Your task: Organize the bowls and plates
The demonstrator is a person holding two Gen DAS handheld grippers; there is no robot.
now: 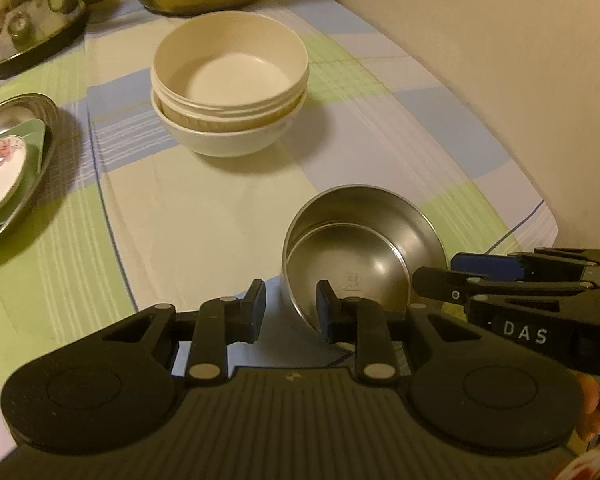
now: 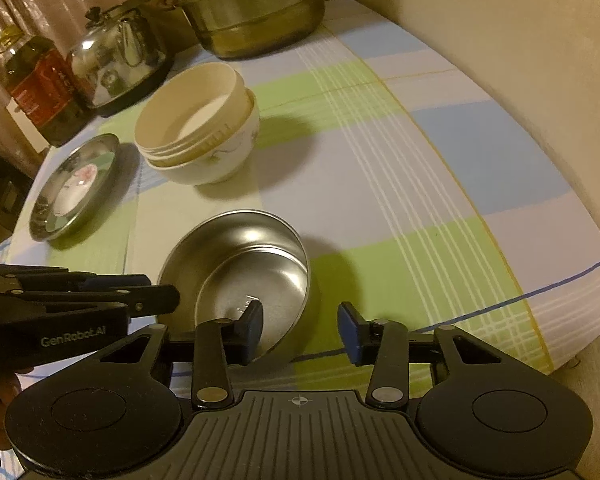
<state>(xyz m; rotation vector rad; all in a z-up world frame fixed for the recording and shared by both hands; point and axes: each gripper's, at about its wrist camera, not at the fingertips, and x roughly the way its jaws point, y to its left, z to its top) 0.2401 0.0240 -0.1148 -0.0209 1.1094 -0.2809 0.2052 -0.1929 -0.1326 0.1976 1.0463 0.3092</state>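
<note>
"DAS" can be read on the right claw (image 2: 300, 322) and "GenRobot.AI" on the left claw (image 1: 291, 306). Two steel bowls (image 2: 256, 256), one nested inside the other, are seen on the bench (image 2: 400, 184), near three stacked cream bowls (image 2: 196, 128) and one steel plate (image 2: 74, 188) holding smaller dishes. Both claws are partly open. The steel bowls' rim is set between each claw's fingers; no squeeze can be seen.

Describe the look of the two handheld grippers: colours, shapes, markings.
Both are matte black plastic. The left gripper has a ribbed body, two round discs, silver rivets on its linkage arms, and blue-faced fingers. Its side reads "GenRobot.AI". The right gripper is built the same, with a small crosshair mark on the body; "DAS" shows on its side.
</note>
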